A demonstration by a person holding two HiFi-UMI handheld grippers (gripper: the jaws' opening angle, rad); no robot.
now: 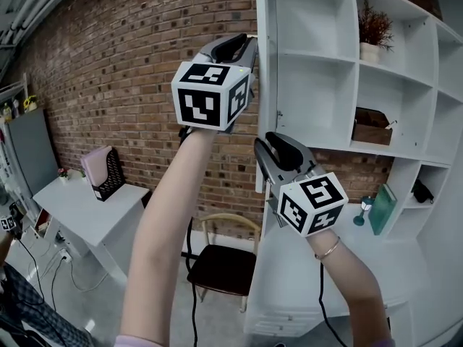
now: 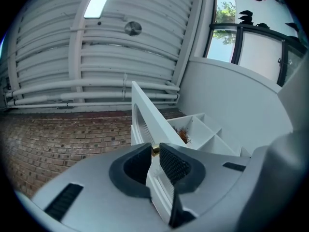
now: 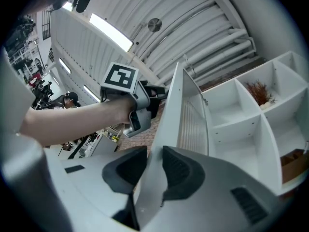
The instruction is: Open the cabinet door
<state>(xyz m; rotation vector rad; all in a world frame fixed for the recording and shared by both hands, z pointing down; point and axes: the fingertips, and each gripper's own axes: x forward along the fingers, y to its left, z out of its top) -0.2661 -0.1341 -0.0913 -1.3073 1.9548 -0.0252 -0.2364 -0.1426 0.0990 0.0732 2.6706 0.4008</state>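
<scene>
White cabinet door (image 1: 267, 121), seemingly ribbed inside, stands open.

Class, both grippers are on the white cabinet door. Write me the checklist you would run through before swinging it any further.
1. Left gripper clamped on white cabinet door edge: ok.
2. Right gripper clamped lower on the same edge: ok.
3. Door swung clear of white shelf unit: ok.
4. Small potted plant sits inside, away from door: ok.
5. Wooden chair with dark seat outside the swing path: cannot tell.
</scene>
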